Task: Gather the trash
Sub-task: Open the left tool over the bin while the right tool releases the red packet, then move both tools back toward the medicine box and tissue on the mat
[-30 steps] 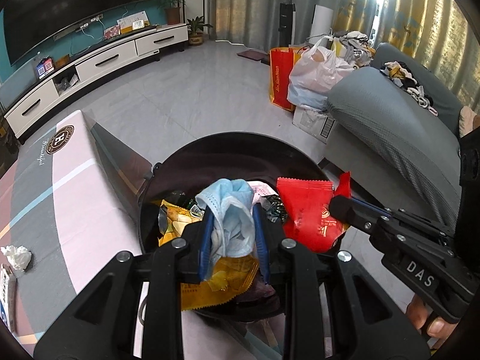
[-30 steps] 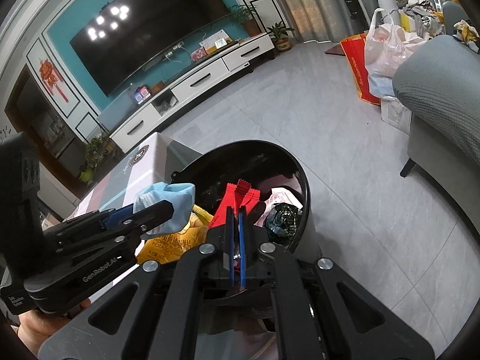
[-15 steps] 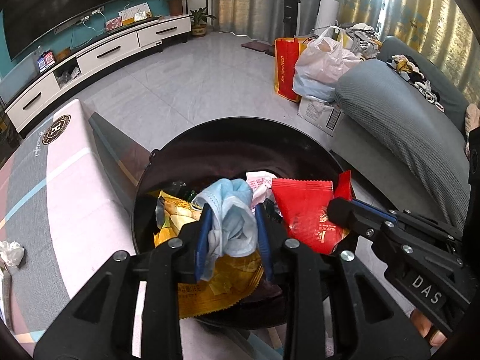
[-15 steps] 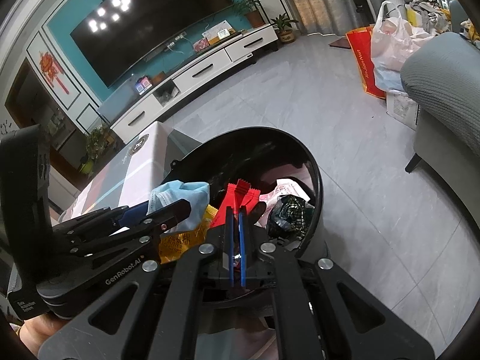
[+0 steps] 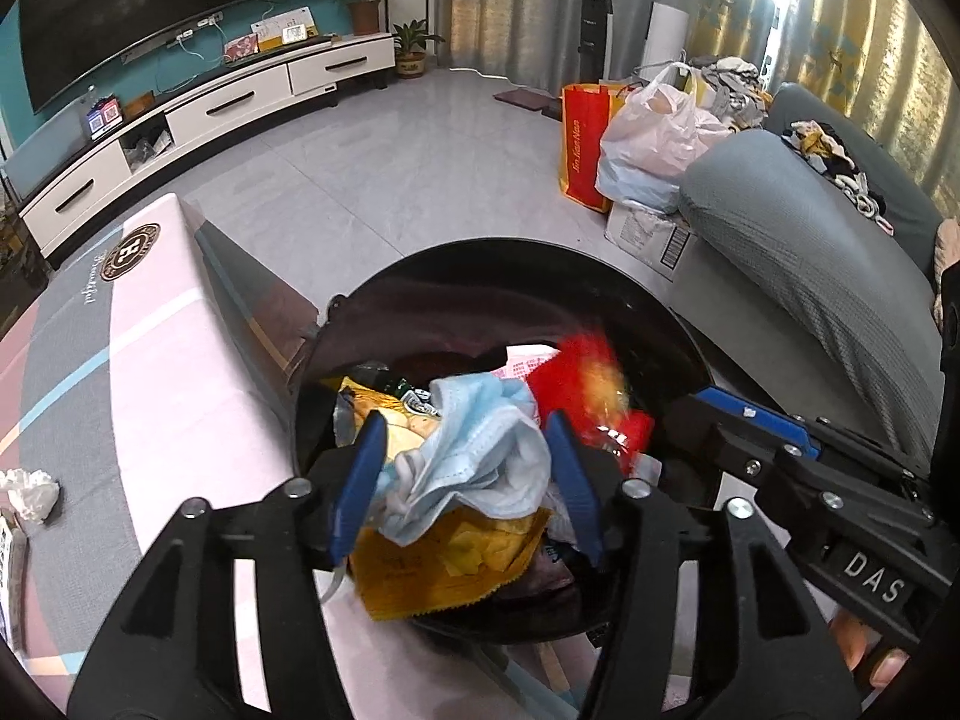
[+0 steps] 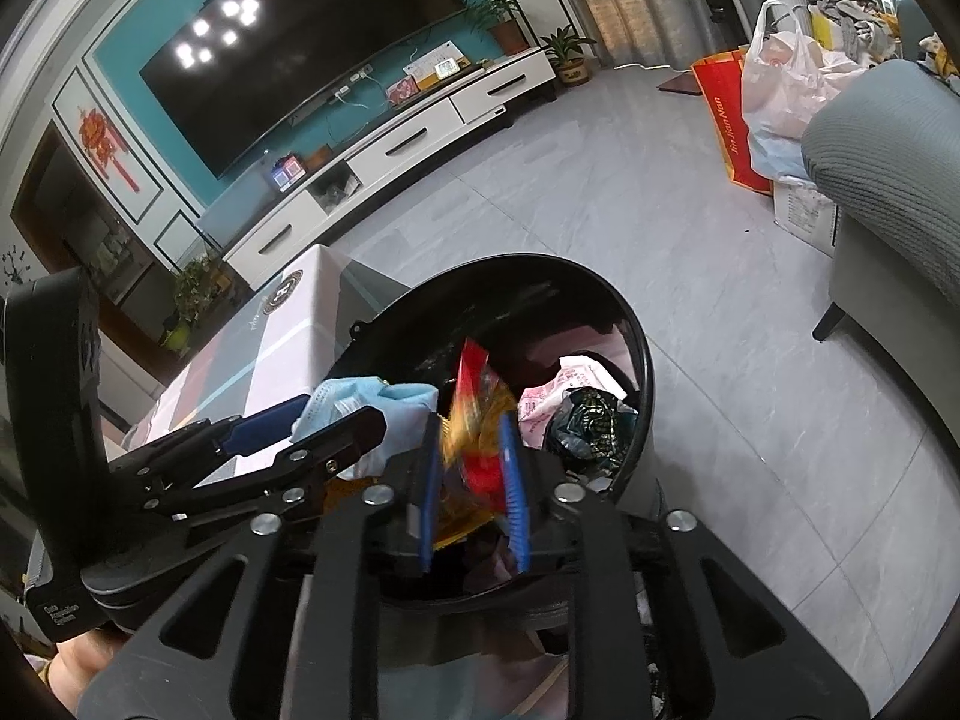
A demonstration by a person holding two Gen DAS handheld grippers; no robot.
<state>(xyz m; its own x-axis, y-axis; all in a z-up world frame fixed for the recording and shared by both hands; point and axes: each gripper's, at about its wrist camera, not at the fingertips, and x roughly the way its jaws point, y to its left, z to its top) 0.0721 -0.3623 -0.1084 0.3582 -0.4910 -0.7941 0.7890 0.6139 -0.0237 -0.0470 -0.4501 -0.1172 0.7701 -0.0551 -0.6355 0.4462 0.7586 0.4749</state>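
I am dropping trash into the black bin [image 5: 672,324]: my right tongs [image 6: 474,480] are standing parted with the blurred red wrapper [image 6: 480,402] falling between them, my left tongs [image 5: 462,468] are spread around the blue face mask [image 5: 480,450], needing clearing next.

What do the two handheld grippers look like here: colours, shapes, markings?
Both are matte black, with triangular cut-outs, silver screws and blue fingers. The right gripper bears white "DAS" lettering; the left gripper carries small white text, too blurred to read. No cables show.
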